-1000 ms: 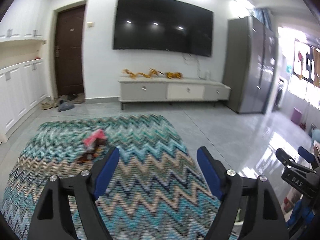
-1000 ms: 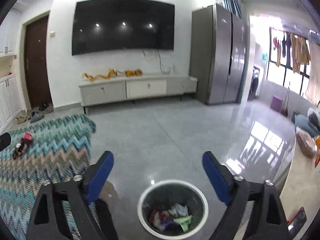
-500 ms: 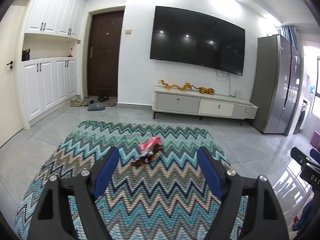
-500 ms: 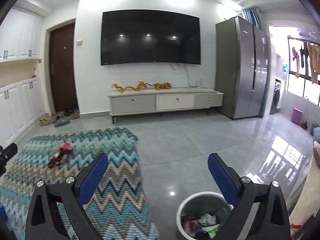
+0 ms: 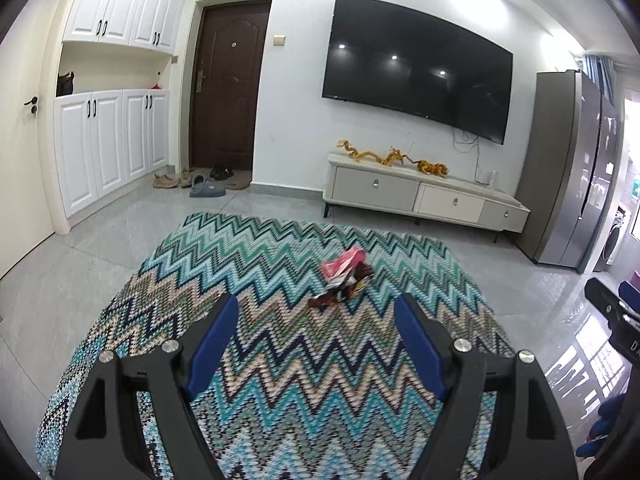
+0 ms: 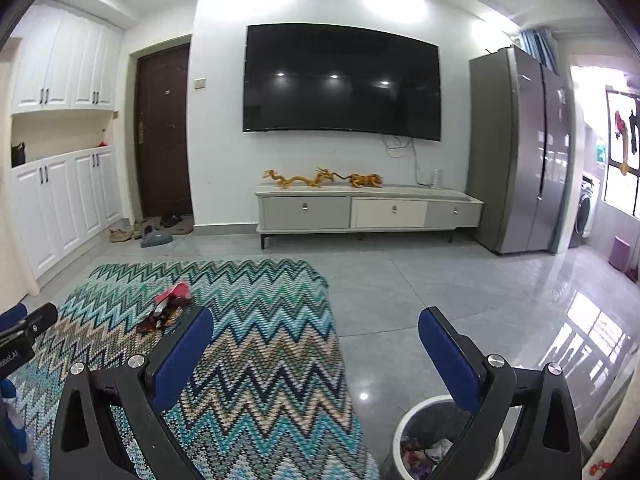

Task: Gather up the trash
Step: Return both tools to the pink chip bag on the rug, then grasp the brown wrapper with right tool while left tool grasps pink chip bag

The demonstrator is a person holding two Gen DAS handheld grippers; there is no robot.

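Trash (image 5: pixel 345 280): a small heap of crumpled wrappers, pink on top with dark brown and yellow pieces beneath, lay on the zigzag rug (image 5: pixel 280 368) toward its far half, well apart from both tools and touched by neither.

Left tool (image 5: pixel 316 320): blue-padded fingers (image 5: pixel 214 340) spread wide, nothing between them, held above the rug and aimed at the heap, which showed in the gap just beyond the tips.

Right tool (image 6: pixel 316 332): fingers likewise spread wide and empty, held over the rug's right edge and the grey tiled floor (image 6: pixel 440 288); in its view the heap lay off to the left.

Trash bin (image 6: pixel 416 428): round, white-rimmed, standing on the floor just beside the rug, under the right tool's right finger; mixed scraps lay inside.

Room: wall-mounted television (image 6: pixel 342 84), low cabinet (image 6: pixel 368 210) with golden dragon figures (image 6: pixel 320 178), steel refrigerator (image 6: pixel 520 148), brown door (image 5: pixel 230 92), white cupboards (image 5: pixel 108 152), shoes (image 5: pixel 200 184) by the door.
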